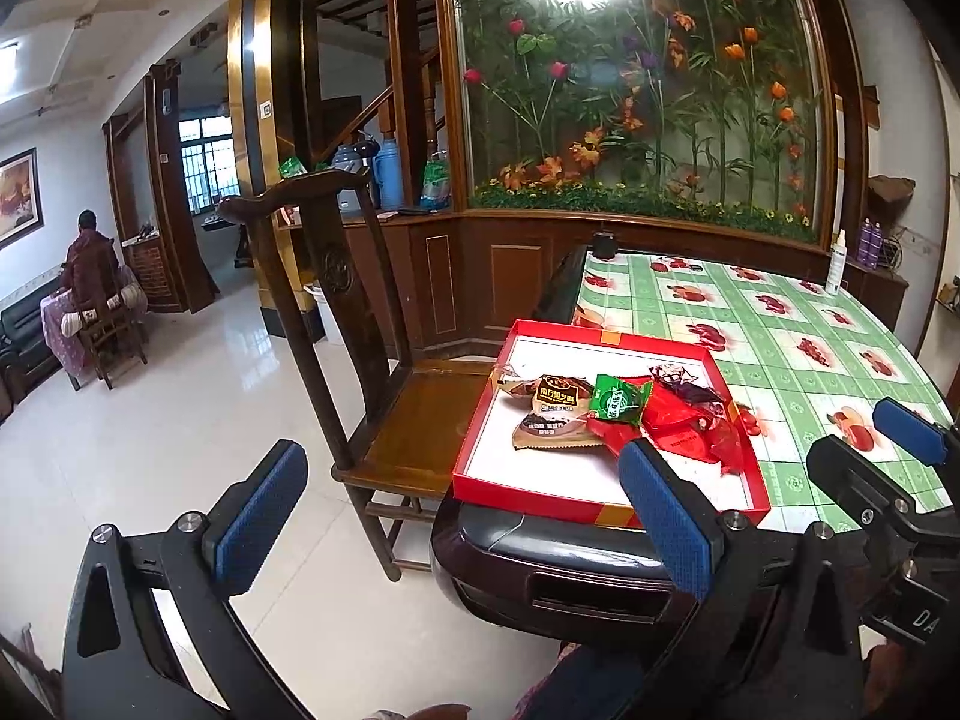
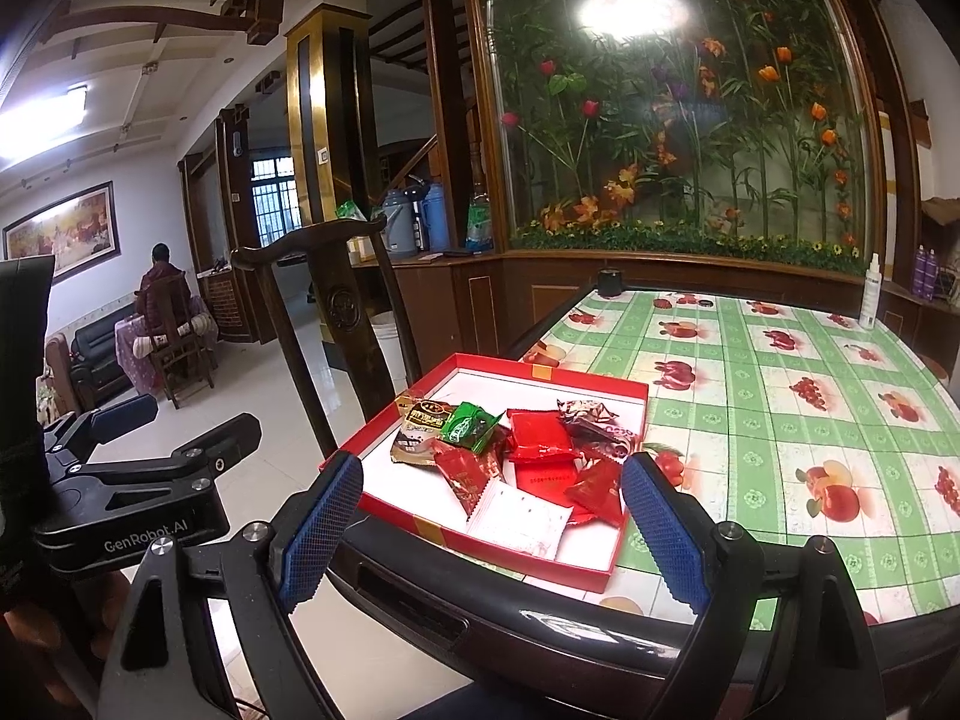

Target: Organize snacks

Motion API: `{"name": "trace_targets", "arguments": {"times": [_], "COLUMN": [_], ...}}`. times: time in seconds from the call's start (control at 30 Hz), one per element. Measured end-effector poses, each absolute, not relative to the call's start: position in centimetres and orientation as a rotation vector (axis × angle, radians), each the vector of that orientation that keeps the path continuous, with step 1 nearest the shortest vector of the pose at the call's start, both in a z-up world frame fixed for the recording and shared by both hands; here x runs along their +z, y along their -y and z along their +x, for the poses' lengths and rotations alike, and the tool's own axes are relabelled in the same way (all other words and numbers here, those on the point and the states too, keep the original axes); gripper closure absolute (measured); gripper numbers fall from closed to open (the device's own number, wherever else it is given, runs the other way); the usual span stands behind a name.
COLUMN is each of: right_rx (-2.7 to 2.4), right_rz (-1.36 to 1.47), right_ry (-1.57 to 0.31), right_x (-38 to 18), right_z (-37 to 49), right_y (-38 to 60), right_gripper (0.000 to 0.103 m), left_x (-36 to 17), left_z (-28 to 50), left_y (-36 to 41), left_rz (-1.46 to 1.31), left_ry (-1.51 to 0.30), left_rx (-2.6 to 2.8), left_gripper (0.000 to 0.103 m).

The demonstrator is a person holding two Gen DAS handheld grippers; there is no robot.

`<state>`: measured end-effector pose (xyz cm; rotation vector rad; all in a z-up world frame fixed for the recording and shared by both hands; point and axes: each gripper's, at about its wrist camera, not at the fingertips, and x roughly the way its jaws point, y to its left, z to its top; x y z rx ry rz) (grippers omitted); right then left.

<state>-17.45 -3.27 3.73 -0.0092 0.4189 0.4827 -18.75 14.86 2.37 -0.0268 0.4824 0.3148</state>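
A shallow red box (image 1: 480, 426) (image 2: 630, 546) with a white floor sits at the near corner of the table. Inside lie several snack packets: a brown one (image 1: 555, 405) (image 2: 420, 426), a green one (image 1: 615, 399) (image 2: 471, 426), red ones (image 1: 678, 426) (image 2: 537, 435), a dark foil one (image 2: 591, 420) and a white packet (image 2: 522, 519). My left gripper (image 1: 462, 522) hangs open, below and left of the box, over the floor and table edge. My right gripper (image 2: 489, 531) is open just in front of the box's near side, holding nothing.
A dark wooden chair (image 1: 360, 324) (image 2: 336, 324) stands close against the table's left side. The table (image 1: 798, 336) (image 2: 780, 396) carries a green fruit-print cloth, a white bottle (image 1: 835, 264) (image 2: 870, 294) and a dark cup (image 1: 603, 243) at the far edge. A person sits far off at the left.
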Motion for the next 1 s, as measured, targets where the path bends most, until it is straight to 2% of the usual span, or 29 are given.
{"name": "trace_targets", "arguments": {"times": [1.0], "right_rx": [0.487], "right_rz": [-0.014], "right_ry": [-0.431], "right_x": [3.0], "right_z": [-17.3], "right_y": [2.6], "right_gripper": [0.013], "left_x": [1.3], "left_z": [-18.1], "left_y": [-15.4], "left_rz": [-0.041], "left_ry": [-0.519], "left_rx": [0.293], "left_gripper": [0.0]}}
